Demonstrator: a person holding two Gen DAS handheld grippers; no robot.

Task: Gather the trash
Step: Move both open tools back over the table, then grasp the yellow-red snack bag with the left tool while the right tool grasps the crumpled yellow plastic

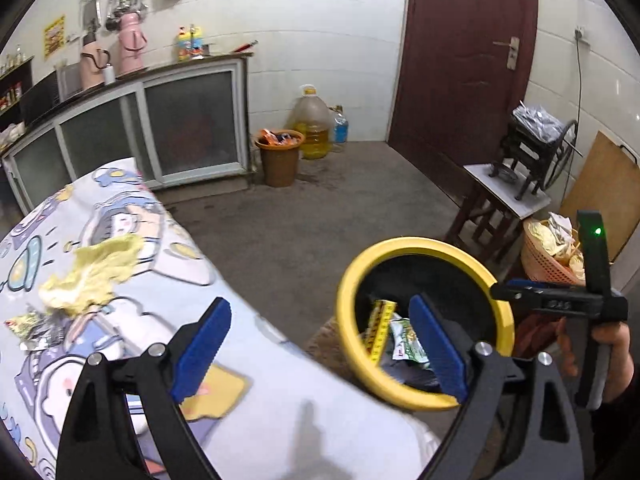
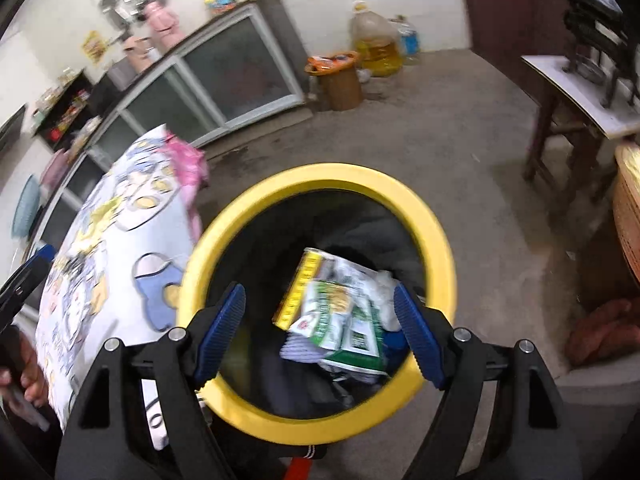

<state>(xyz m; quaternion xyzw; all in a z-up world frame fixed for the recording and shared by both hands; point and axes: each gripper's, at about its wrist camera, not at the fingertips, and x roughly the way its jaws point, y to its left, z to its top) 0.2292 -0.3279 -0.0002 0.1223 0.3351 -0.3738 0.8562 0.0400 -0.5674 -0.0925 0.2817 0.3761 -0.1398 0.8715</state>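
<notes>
Over the bin point(image 2: 320, 300) hangs the right gripper point(image 2: 320, 332), jaws spread wide, nothing between them; the position suggests a drop spot, with green-white packets point(image 2: 344, 320) and a yellow-black strip point(image 2: 298, 292) lying loose at the bottom. Bin is round, hard plastic, glossy yellow rim, dark liner inside, and stands on the floor just beside the table point(image 1: 280, 380), probably so trash goes straight in. Left gripper point(image 1: 320, 344) is also spread and empty, hanging above the table edge, near the bin. Trash left on the table: a crumpled yellow tissue point(image 1: 92, 272), soft and wadded, and a shiny crinkled foil wrapper point(image 1: 36, 328) just beside it. Table cover is smooth cartoon-print cloth. Likely next pick: tissue or wrapper.
</notes>
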